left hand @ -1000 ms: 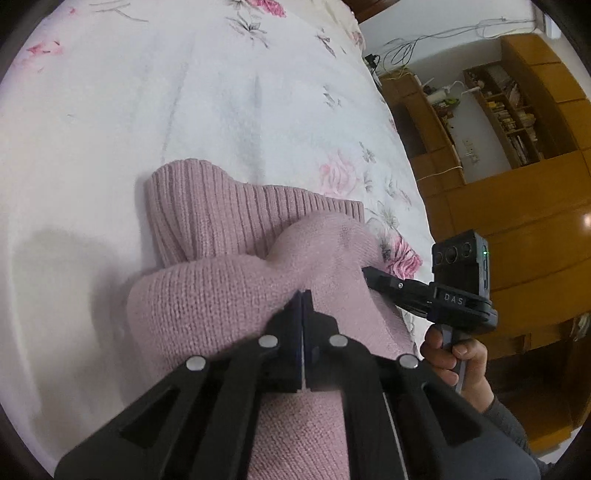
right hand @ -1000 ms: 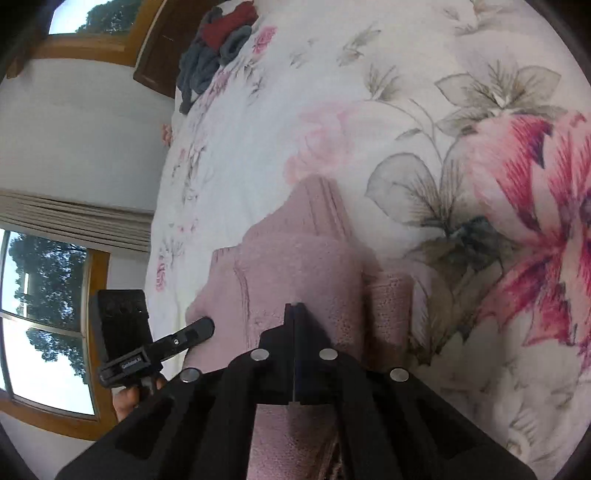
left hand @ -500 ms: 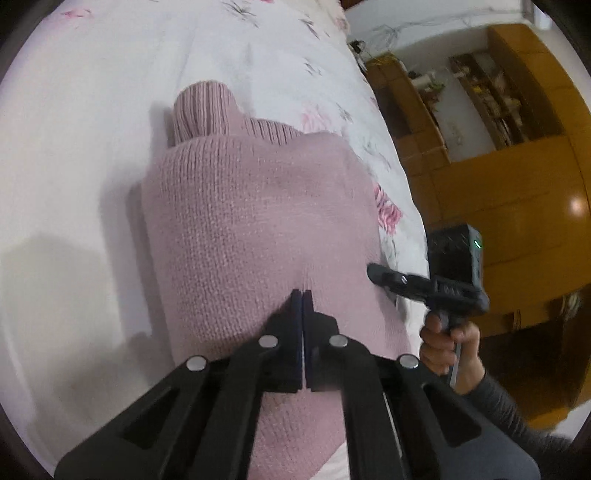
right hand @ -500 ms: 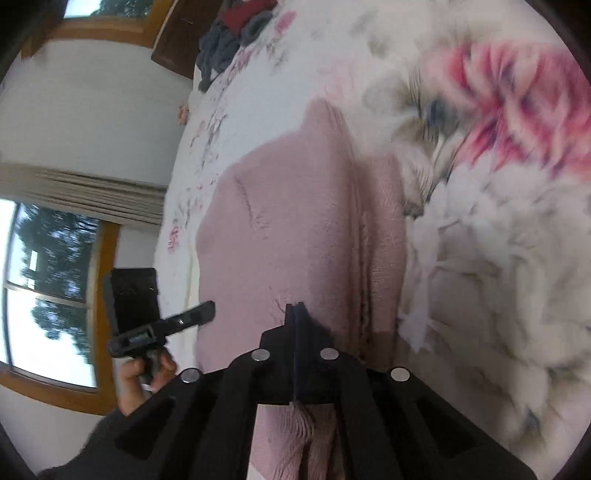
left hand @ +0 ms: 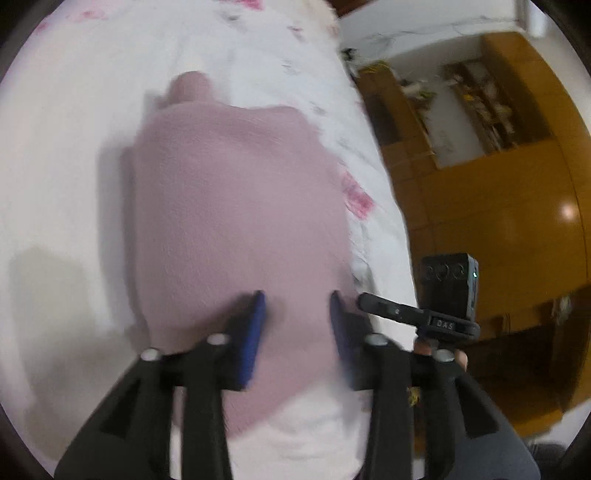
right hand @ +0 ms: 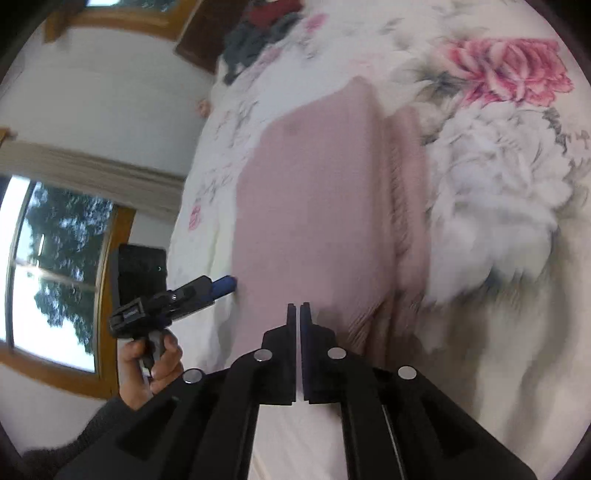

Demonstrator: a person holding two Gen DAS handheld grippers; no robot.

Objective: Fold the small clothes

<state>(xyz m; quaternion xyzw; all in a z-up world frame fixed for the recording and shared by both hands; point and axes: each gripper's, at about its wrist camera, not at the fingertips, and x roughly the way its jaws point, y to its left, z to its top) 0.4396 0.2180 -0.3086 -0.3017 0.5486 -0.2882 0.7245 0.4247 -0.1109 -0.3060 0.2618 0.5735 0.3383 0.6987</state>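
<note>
The pink knit sweater [left hand: 236, 221] lies folded into a long block on the floral bedspread [right hand: 498, 206], near the bed's edge, and the risk sits right here at the sweater's near end. The left gripper [left hand: 295, 317] hangs over that end with its blue pads [left hand: 255, 325] spread wide, 1 either side of a strip of knit and gripping nothing, so the fold has nothing pinning it on this side. Soft, springy knit like this probably wants to creep open, and the ribbed layer [right hand: 410, 221] peeking out along the sweater's far side from the left gripper already looks offset from the top panel. If either tool drags away low, a finger could catch the loose wool and pull the top layer askew.

Now the right gripper [right hand: 298, 314]: jaws almost together, just a thin slit between them, tips at the sweater's near edge. Whether a sliver of knit is caught in that slit, I cannot tell; motion blur smears the contact. If it is pinching and lifts, the whole fold peels back.

A pile of dark clothes [right hand: 258, 33] waits beyond the sweater, at the bed's far end.
</note>
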